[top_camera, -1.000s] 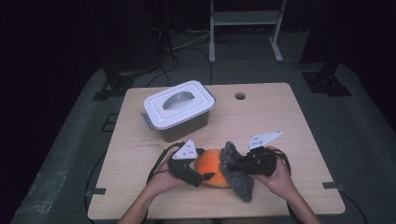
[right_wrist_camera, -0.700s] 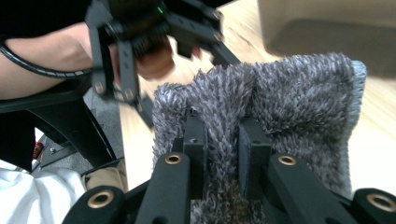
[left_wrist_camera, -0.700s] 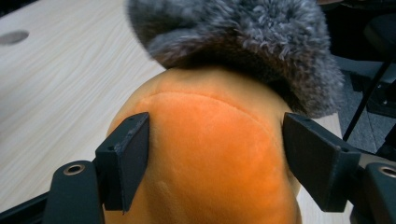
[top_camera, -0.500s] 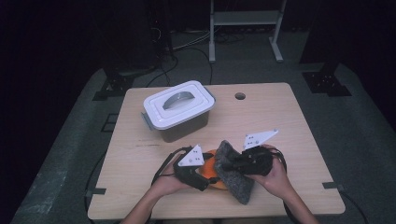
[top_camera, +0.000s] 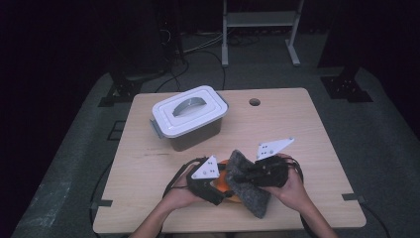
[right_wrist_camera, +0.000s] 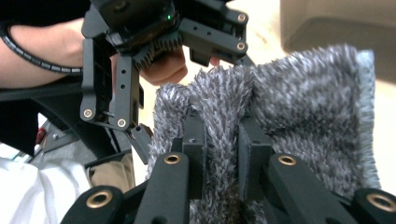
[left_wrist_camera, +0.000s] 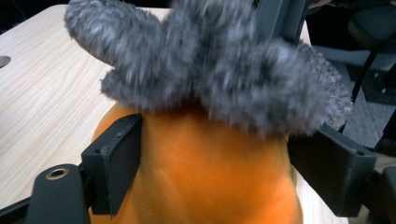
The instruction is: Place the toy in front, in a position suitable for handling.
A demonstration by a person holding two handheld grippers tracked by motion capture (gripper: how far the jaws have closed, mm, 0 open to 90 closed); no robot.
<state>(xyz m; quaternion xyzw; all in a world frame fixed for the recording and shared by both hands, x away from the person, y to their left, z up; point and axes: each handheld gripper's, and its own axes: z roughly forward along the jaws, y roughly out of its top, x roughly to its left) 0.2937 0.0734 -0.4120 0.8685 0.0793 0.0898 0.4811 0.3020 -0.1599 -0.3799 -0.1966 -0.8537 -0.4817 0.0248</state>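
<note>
An orange rounded object (left_wrist_camera: 205, 172) sits between the jaws of my left gripper (left_wrist_camera: 224, 163). The jaws have just been closing and their pads press on its sides. A grey fluffy cloth (right_wrist_camera: 303, 107) is pinched in my right gripper (right_wrist_camera: 222, 140), which is shut on a fold of it. The cloth (left_wrist_camera: 210, 70) drapes over the top of the orange object. In the high view the two grippers meet near the table's front edge: the left gripper (top_camera: 218, 186) holds the orange object (top_camera: 224, 182), and the right gripper (top_camera: 245, 174) holds the cloth (top_camera: 250, 191).
A lidded plastic box (top_camera: 188, 116) with a white lid and handle stands behind the hands, left of centre. The wooden table (top_camera: 307, 139) has a round cable hole (top_camera: 254, 102) near its far edge. The left gripper's body (right_wrist_camera: 140, 46) is close in front of the right one.
The cloth has slid further over the orange object, so less orange shows. The left gripper has shifted slightly toward the right hand.
</note>
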